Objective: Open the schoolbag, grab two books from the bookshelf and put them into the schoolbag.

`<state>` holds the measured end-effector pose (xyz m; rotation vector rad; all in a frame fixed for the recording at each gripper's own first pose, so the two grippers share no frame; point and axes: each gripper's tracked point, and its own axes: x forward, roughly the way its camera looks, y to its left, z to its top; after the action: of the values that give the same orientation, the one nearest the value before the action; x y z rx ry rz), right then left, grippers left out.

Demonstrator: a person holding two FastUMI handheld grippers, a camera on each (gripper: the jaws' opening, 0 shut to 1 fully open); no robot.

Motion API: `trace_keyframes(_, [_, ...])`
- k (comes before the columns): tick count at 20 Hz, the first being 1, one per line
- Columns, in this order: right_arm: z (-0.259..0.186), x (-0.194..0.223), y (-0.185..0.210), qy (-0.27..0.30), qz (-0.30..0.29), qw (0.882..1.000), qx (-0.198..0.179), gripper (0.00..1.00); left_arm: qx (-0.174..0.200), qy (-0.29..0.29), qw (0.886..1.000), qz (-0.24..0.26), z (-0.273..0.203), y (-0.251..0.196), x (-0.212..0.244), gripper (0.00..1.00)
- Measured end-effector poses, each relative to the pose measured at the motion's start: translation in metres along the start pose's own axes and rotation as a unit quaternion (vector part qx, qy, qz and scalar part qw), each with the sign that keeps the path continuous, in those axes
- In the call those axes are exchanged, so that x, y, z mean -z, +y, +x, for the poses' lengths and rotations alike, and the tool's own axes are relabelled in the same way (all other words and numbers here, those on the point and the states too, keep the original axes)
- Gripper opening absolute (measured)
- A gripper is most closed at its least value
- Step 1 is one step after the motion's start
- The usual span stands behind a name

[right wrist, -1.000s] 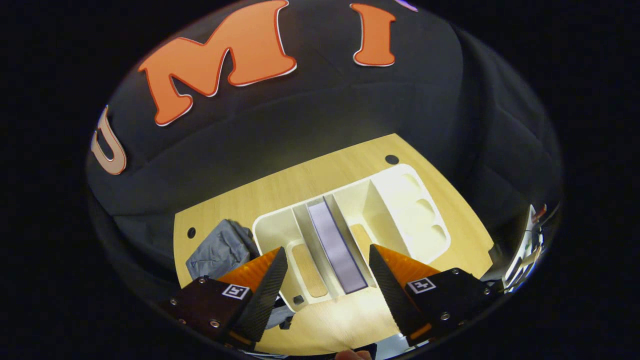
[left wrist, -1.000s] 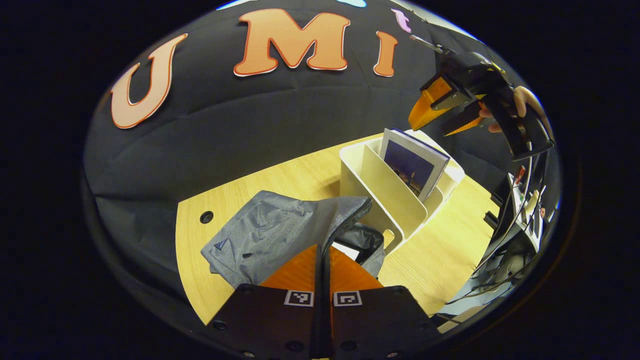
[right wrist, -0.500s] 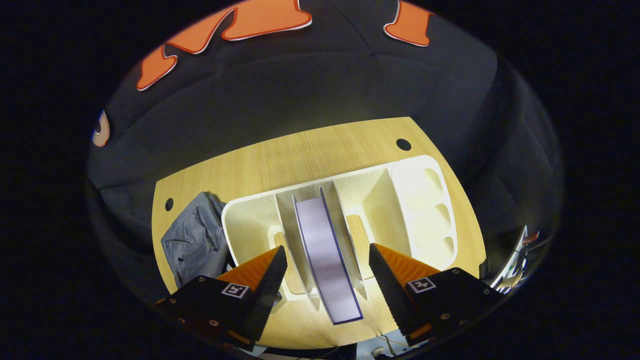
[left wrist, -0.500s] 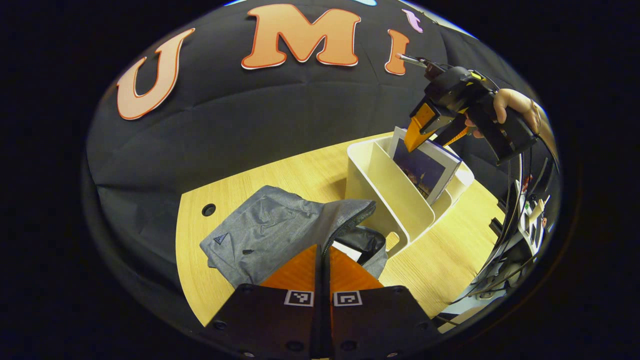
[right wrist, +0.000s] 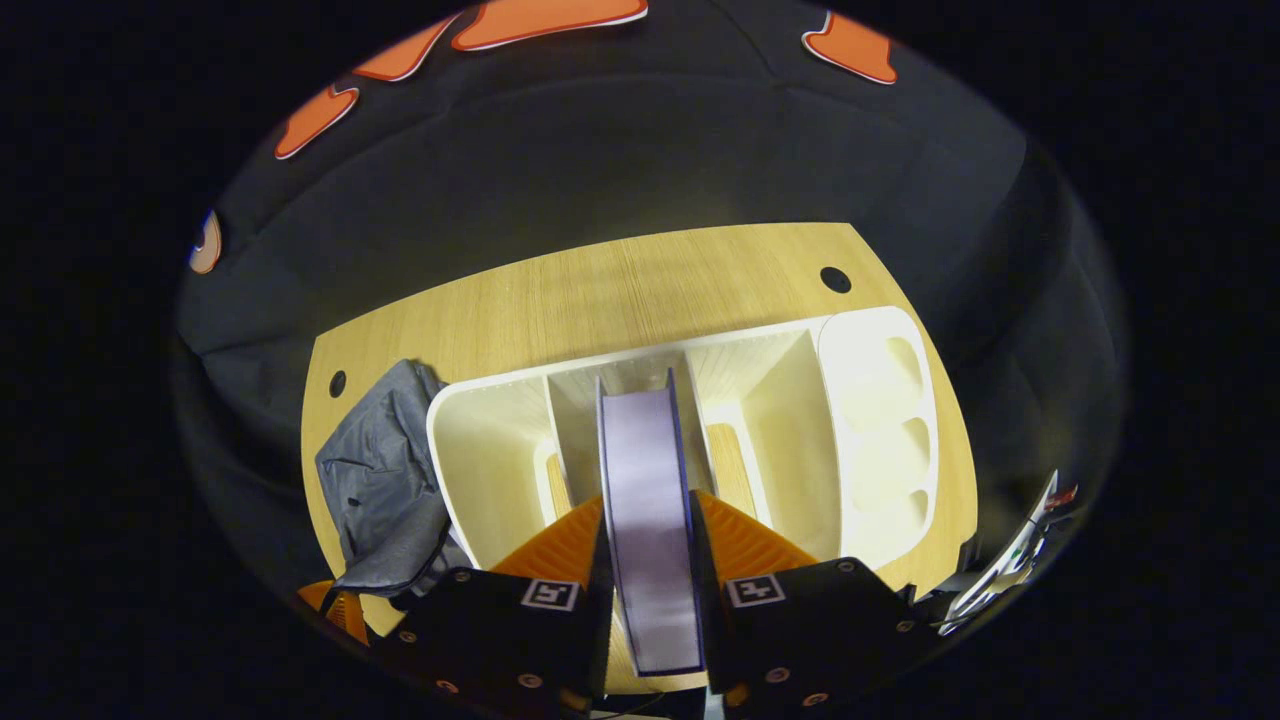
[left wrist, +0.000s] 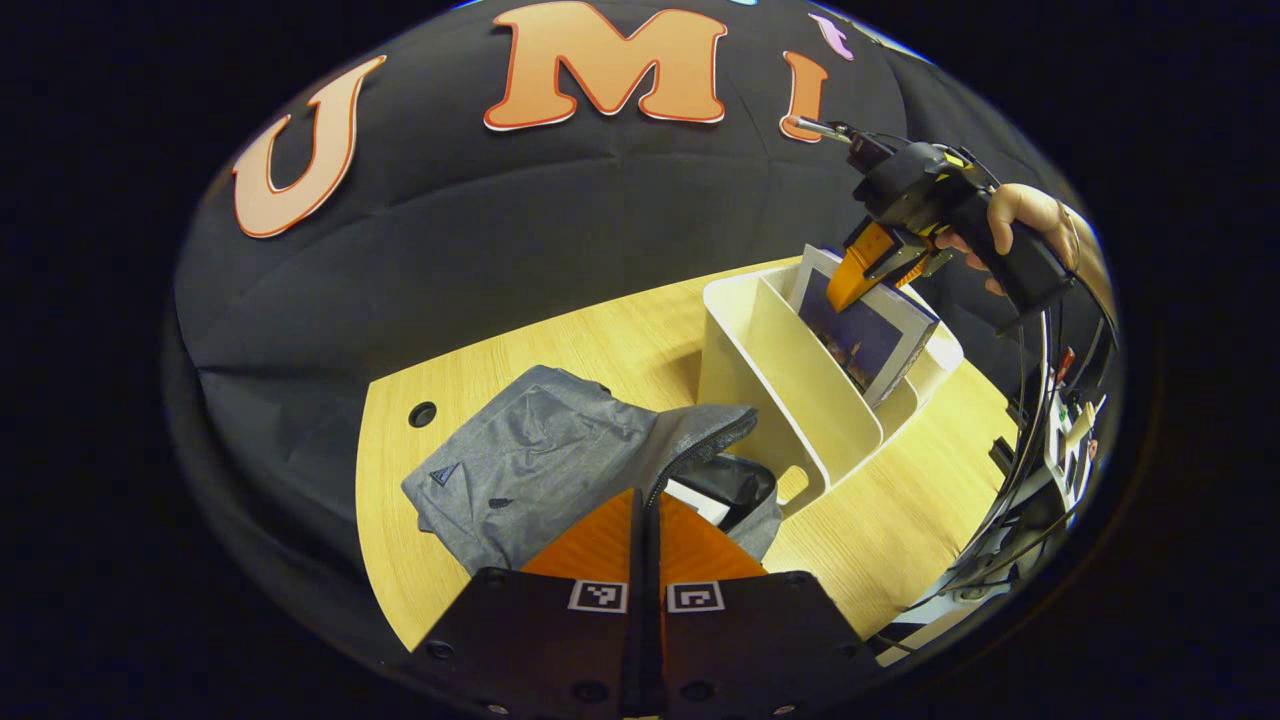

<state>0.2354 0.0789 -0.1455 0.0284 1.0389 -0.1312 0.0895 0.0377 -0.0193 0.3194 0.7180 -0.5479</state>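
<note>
Right gripper (right wrist: pixel 648 560) is clamping both fingers on the book (right wrist: pixel 645 500) standing in the white bookshelf (right wrist: pixel 480 460) middle slot. Left gripper (left wrist: pixel 646 520) is pinching the grey schoolbag (left wrist: pixel 540 460) flap closed-fingered, bag lying open on table (left wrist: pixel 880 520) beside the shelf.

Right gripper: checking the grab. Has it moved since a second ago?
Yes. The right gripper came down toward the bookshelf and shut on the book.
</note>
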Motion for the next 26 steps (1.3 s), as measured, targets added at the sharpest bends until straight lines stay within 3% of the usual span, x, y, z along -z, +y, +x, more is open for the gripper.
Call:
trace_keyframes(1, [0.002,-0.001,-0.001,-0.002,-0.005,1.0,0.001,0.37,-0.001,-0.001,1.0,0.0,0.0,0.001,-0.001,0.0])
trace_keyframes(3, [-0.004,0.002,0.0,-0.003,-0.006,1.0,0.005,0.33,-0.005,-0.001,1.0,0.002,0.002,0.005,-0.002,0.01])
trace_keyframes(14, [-0.107,0.0,0.0,-0.089,0.008,0.996,0.029,0.31,0.012,-0.034,0.999,0.038,-0.017,0.019,-0.03,0.0])
trace_keyframes(21, [-0.192,0.008,0.012,-0.173,0.009,0.983,0.061,0.31,0.035,-0.049,0.996,0.059,-0.022,0.025,-0.041,0.0])
trace_keyframes(26, [-0.239,0.033,0.043,-0.241,0.039,0.969,0.025,0.3,0.048,-0.054,0.994,0.081,-0.022,0.021,-0.048,0.0])
